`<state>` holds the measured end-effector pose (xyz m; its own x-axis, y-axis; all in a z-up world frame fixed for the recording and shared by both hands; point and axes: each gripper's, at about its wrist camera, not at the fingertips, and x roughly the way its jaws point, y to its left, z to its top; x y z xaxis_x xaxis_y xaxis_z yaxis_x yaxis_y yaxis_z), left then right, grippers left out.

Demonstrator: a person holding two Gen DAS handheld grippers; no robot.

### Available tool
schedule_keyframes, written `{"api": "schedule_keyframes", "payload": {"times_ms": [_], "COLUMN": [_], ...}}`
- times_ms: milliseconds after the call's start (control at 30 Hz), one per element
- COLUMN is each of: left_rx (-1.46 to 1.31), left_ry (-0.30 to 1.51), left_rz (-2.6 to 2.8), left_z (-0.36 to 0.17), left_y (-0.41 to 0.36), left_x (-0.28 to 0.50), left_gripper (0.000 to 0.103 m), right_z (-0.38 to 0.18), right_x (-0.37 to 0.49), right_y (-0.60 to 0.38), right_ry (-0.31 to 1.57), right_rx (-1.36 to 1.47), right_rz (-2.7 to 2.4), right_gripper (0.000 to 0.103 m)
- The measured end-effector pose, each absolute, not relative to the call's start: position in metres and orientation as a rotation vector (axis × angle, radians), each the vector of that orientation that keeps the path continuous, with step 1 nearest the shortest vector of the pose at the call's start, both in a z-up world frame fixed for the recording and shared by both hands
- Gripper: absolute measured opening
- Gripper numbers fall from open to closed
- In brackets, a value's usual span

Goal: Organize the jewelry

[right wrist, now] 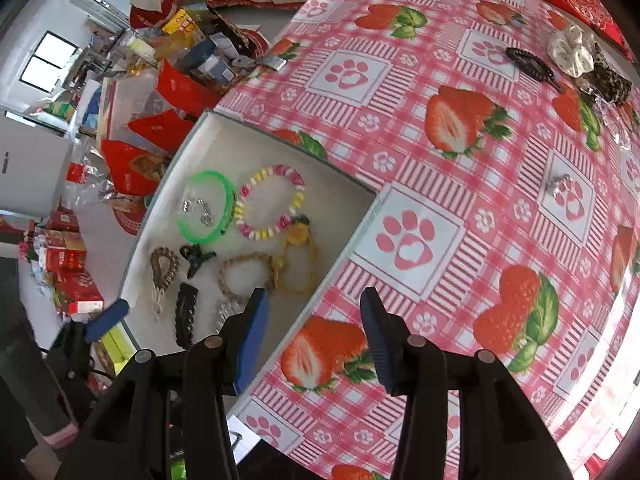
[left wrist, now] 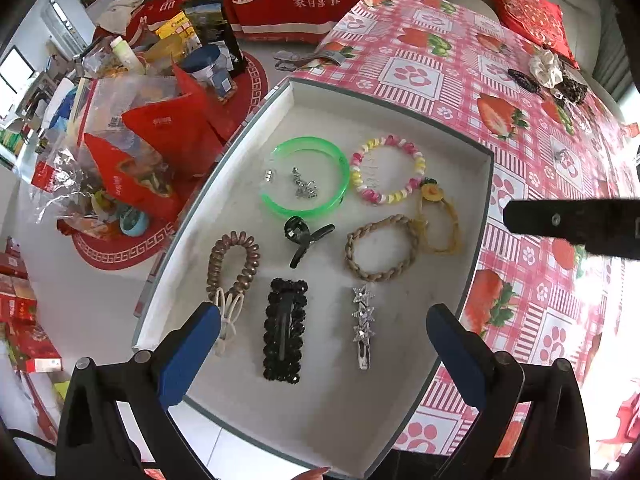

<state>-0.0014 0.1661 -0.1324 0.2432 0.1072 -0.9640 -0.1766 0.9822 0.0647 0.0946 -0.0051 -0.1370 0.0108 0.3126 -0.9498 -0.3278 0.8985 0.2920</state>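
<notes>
The left gripper (left wrist: 324,344) hung wide open and empty above the shallow white tray (left wrist: 486,216), over a black beaded rectangular clip (left wrist: 283,330) and a silver star clip (left wrist: 363,326). The right gripper (right wrist: 314,336), half open, held nothing above the pink strawberry tablecloth (right wrist: 460,160).

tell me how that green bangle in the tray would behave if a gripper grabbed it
The green bangle looks like rigid translucent plastic, so it probably keeps its shape. Its glossy surface may slip between pads. Small silver pieces lie inside its ring, so dragging it would likely sweep them along.
</notes>
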Motion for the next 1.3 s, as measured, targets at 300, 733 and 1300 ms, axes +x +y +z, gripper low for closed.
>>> {"api": "schedule_keyframes", "payload": {"times_ms": [300,733,1300], "left_rx": [-0.079,-0.075,-0.051], "left_ry": [1.351,1.346,1.249], "left_rz": [0.213,0.207,0.189], "left_z": [-0.118,-0.062,0.016], "left_y": [0.172,0.183,0.183], "left_x": [-0.009,-0.017,-0.018], "left_gripper": [0.103,0.103,0.103], "right_z": [-0.135,-0.077,0.021], "right_x": [0.076,0.068,0.053], "right_y": [0.001,0.010,0.013], "right_ry": [1.518,1.467,1.251], "right_rx": [-0.110,-0.171,-0.215], "right_rz": [0.491,0.482,0.429], "right_gripper": [0.062,0.083,0.088]}}
